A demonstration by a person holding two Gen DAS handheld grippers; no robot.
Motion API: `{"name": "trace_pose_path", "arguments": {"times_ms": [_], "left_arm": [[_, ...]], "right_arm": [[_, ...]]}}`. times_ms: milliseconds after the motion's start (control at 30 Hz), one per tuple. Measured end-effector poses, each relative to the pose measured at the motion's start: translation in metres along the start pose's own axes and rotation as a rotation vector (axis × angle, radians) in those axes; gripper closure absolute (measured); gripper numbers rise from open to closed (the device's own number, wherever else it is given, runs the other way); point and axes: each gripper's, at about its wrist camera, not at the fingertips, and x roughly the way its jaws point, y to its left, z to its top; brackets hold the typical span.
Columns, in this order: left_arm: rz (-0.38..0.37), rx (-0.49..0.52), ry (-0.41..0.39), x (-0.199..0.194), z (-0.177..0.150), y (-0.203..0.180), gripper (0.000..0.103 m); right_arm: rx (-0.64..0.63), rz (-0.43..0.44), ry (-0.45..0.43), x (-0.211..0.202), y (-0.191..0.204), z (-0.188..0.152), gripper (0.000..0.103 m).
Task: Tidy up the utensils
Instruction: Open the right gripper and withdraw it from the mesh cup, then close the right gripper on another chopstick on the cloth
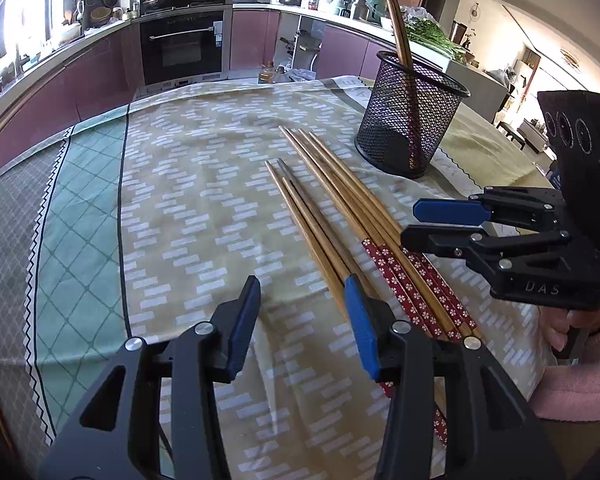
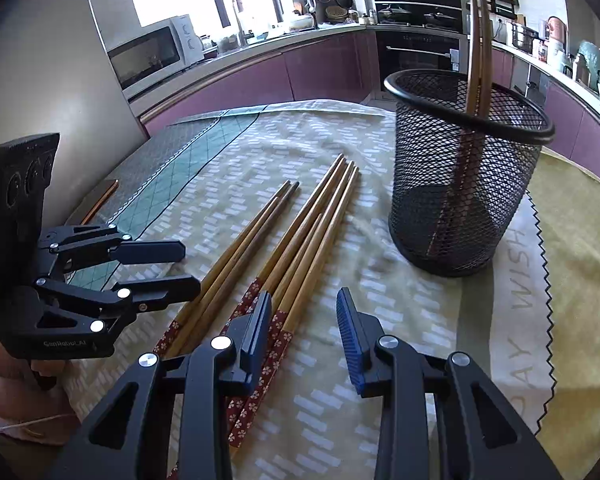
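While both grippers hang low over the patterned tablecloth (image 1: 180, 184), neither holds anything. Left gripper (image 1: 302, 312): jaws spread, empty, its right finger just over the near ends of the loose chopsticks (image 1: 332, 208). Right gripper (image 2: 304, 320): jaws also apart, nothing pinched, its left finger above the red flower-patterned ends. Count: roughly seven or eight chopsticks flat on the cloth in two bunches, exact number unclear where they overlap. One black mesh holder (image 2: 466, 184) stands upright beyond them, two chopsticks (image 2: 480, 40) already leaning inside.
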Motion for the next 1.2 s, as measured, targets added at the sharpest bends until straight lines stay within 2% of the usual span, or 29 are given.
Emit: {"name": "trace_pose_path", "arguments": {"times_ms": [700,933,1200], "left_arm": [[0.033,0.033,0.028,0.007,0.005,-0.002,0.061],[0.065,0.054,0.038,0.017,0.016,-0.003,0.069],[0.085,0.047,0.048,0.029,0.032,-0.001,0.078]], "right_arm": [[-0.011,-0.087,0.032,0.007,-0.005,0.004,0.075],[-0.025,-0.11,0.029,0.02,-0.003,0.016,0.076],[-0.009,-0.12,0.021,0.031,-0.005,0.028,0.085]]}}
